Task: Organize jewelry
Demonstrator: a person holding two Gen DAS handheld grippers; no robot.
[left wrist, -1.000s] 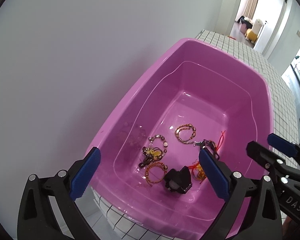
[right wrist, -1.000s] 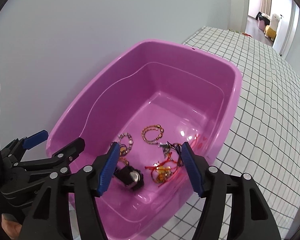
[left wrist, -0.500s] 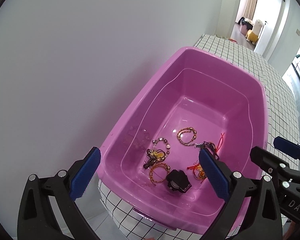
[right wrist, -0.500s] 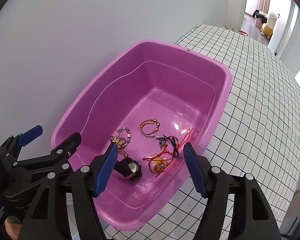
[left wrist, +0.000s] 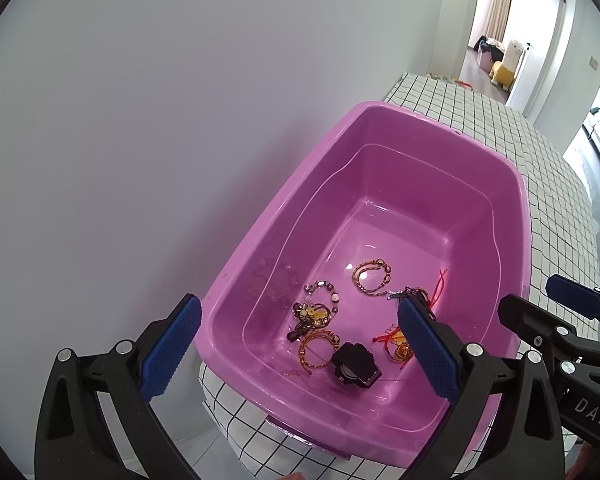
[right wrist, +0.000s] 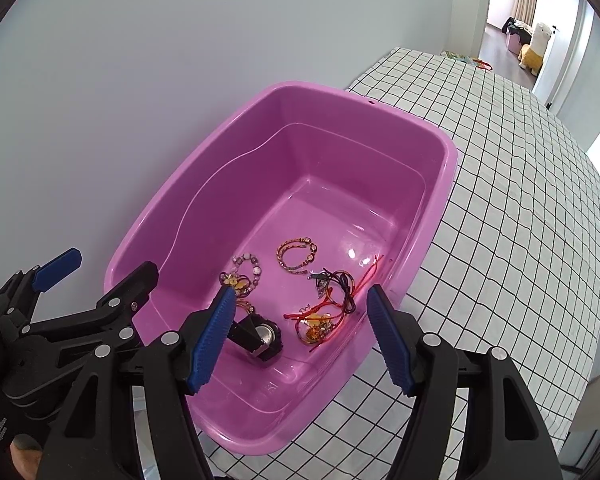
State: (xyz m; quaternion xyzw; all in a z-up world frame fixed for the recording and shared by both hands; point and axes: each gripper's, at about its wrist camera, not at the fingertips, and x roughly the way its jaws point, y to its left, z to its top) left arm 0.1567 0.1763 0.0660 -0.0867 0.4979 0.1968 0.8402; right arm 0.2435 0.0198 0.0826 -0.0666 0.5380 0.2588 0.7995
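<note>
Your glossy purple plastic tub [right wrist: 446, 168] holds all the jewelry on its floor.

Inside lie a gold beaded bracelet [right wrist: 296, 255], a tangle of red cords [right wrist: 328, 308] and a black watch [right wrist: 260, 336]; your left gripper [left wrist: 300, 348] and right gripper [right wrist: 300, 336] hover above, jaws apart, empty.

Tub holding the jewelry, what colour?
Purple-pink plastic tub, plain with no pattern; clearest in the right wrist view.

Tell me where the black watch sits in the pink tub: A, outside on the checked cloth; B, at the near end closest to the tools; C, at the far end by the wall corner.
B: the black watch lies at the pink tub's near end, just beyond the right tool.
</note>
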